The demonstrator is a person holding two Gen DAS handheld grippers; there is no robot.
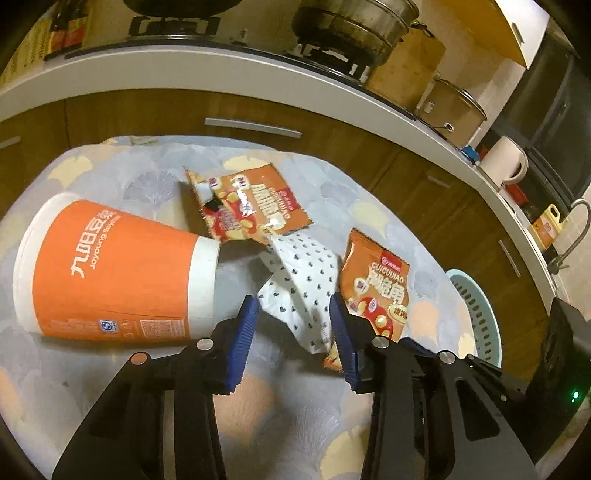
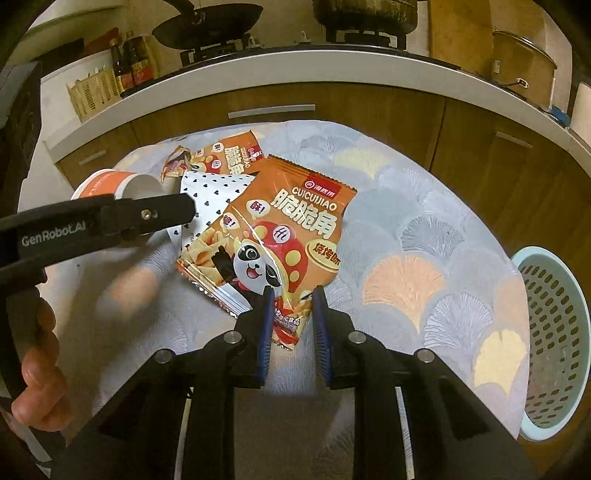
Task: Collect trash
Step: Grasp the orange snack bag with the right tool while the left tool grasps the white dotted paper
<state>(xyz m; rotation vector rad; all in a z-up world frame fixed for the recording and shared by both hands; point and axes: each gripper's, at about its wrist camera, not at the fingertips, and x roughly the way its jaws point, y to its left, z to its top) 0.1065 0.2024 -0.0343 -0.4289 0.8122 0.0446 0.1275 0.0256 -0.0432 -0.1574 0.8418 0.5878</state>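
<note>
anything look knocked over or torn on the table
The orange paper cup lies on its side at the table's left. The far snack wrapper looks torn open along one edge. A heart-print wrapper lies crumpled between the two snack bags.

A home kitchen: a gas stove [image 1: 173, 26] with a steamer pot [image 1: 354, 26] and wok [image 2: 207, 26], sauce bottles [image 2: 129, 64], wooden cabinets [image 1: 258, 114], a faucet [image 1: 576, 229].

"CUICUIJIAO" snack bag [image 2: 291, 229]; "Joyoung" cup [image 1: 114, 273]
</note>
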